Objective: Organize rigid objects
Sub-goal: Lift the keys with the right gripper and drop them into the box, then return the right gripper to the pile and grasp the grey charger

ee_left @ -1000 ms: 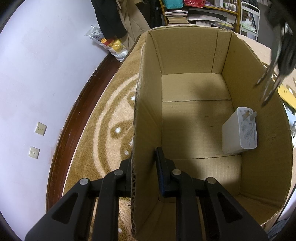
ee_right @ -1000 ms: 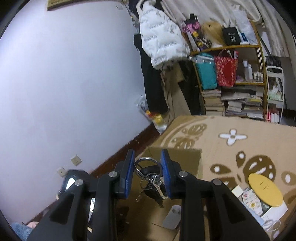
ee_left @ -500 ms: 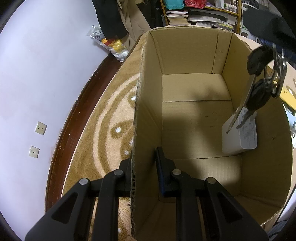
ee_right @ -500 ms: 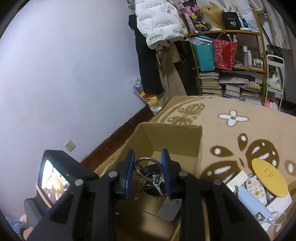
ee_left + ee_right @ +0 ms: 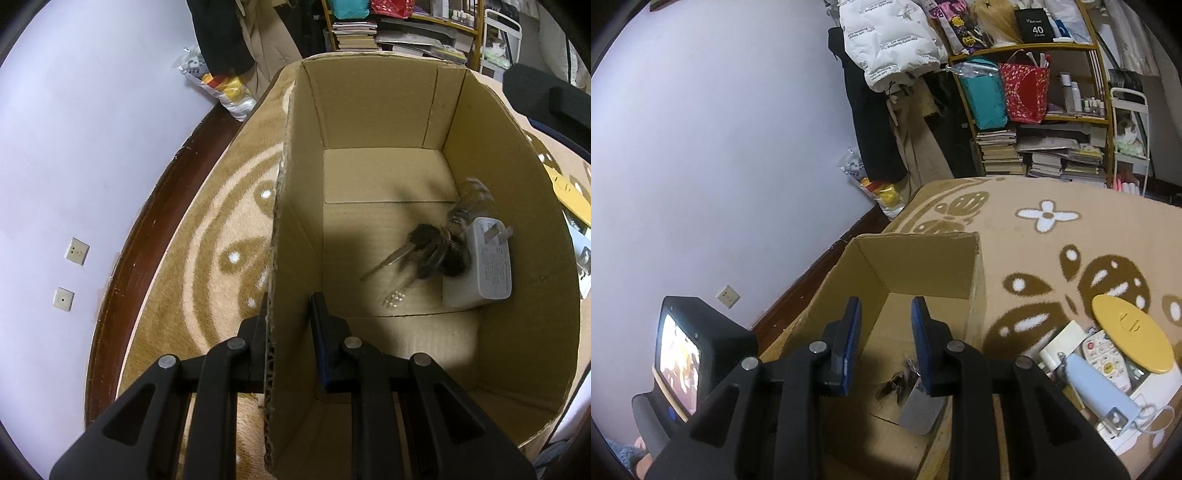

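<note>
Cardboard wall clamped by left gripper [image 5: 290, 314], steadying cardboard box [image 5: 369, 110]. Right gripper [image 5: 885, 325] above box, jaws apart, empty. Key bunch [image 5: 424, 251] on box floor, touching white charger [image 5: 487, 269]. Next: lift right gripper clear, reach toward yellow lid [image 5: 1130, 332] and remote [image 5: 1108, 358] on rug.

Left wrist view: close, down into cardboard box [image 5: 373, 110]. Right wrist view: higher, farther back; shares box interior.
</note>
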Demonstrator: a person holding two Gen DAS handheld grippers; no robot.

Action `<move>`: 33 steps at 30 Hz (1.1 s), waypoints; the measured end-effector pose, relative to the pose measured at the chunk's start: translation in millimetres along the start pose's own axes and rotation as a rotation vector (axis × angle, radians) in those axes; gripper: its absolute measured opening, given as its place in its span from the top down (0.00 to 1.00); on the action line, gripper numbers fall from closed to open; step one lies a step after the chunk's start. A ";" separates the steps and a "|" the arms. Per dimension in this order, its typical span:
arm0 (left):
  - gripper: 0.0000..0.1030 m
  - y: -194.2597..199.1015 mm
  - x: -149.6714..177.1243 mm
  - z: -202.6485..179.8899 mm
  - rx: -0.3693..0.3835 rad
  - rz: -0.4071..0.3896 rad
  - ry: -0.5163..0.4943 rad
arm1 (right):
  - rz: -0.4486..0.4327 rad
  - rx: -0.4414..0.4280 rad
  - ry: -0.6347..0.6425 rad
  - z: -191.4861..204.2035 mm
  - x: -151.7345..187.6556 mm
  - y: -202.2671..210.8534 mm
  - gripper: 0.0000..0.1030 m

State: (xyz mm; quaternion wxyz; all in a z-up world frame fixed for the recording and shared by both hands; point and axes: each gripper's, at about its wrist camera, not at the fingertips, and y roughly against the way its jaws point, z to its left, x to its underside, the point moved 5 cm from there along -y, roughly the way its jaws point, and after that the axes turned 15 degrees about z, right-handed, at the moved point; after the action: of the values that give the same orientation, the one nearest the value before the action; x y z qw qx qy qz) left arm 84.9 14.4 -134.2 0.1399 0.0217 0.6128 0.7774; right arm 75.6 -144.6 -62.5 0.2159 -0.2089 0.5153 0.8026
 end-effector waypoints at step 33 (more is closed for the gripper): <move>0.82 0.9 -0.8 -7.5 -0.027 -0.001 -0.018 | -0.008 0.337 -0.109 -108.3 -17.8 26.9 0.00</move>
State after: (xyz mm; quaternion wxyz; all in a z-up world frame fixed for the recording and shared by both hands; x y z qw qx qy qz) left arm 84.0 6.9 -135.1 0.1464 0.0265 0.6009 0.7854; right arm 87.3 -256.4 -74.1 0.2786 -0.1280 0.6293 0.7141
